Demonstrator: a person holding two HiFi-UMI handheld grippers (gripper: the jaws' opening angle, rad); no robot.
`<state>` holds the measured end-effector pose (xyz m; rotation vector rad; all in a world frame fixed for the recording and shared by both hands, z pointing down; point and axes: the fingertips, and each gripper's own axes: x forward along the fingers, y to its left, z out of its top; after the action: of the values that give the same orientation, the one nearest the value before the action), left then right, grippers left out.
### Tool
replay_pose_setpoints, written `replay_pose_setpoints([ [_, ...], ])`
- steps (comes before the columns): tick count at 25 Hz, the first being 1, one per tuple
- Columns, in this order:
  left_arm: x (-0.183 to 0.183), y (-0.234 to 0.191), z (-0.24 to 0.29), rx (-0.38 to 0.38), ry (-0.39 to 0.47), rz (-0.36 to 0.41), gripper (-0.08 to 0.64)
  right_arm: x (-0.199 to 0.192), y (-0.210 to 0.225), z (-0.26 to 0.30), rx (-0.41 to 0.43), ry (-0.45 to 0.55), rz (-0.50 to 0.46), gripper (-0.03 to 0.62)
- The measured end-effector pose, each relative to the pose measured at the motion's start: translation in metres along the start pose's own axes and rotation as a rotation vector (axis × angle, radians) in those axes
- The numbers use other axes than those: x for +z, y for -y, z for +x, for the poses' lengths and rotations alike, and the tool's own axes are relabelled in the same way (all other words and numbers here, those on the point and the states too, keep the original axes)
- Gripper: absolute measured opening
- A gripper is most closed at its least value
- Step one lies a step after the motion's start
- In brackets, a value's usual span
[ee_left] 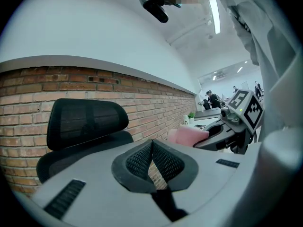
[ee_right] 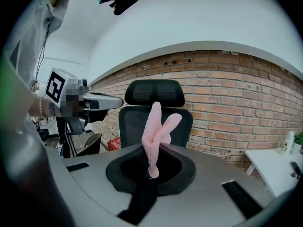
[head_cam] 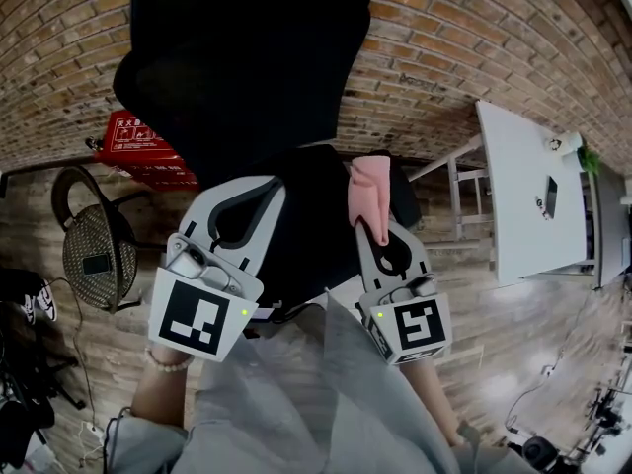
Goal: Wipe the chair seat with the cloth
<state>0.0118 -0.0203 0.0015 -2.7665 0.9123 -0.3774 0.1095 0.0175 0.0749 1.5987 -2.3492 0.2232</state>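
My right tool [head_cam: 383, 237] is clamped on the pink cloth [head_cam: 370, 188], just above the chair seat [head_cam: 311, 227]. My left tool [head_cam: 245, 191], at 9 o'clock of the cloth, is closed and empty. Wiping hasn't started yet. Next: lower the cloth flat onto the seat and sweep.

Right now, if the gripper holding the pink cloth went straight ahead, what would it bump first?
Most likely the black office chair's backrest: the right gripper, shut on the pink cloth, points straight at it. How far away is hard to tell.
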Motion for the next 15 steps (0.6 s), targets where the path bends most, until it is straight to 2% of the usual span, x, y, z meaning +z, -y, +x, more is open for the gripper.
replay_pose_setpoints([
  [15, -0.0025, 0.0012, 0.0029, -0.01, 0.006, -0.006, 0.018, -0.0012, -0.0027, -0.0011, -0.009, -0.013, -0.007, 0.052],
])
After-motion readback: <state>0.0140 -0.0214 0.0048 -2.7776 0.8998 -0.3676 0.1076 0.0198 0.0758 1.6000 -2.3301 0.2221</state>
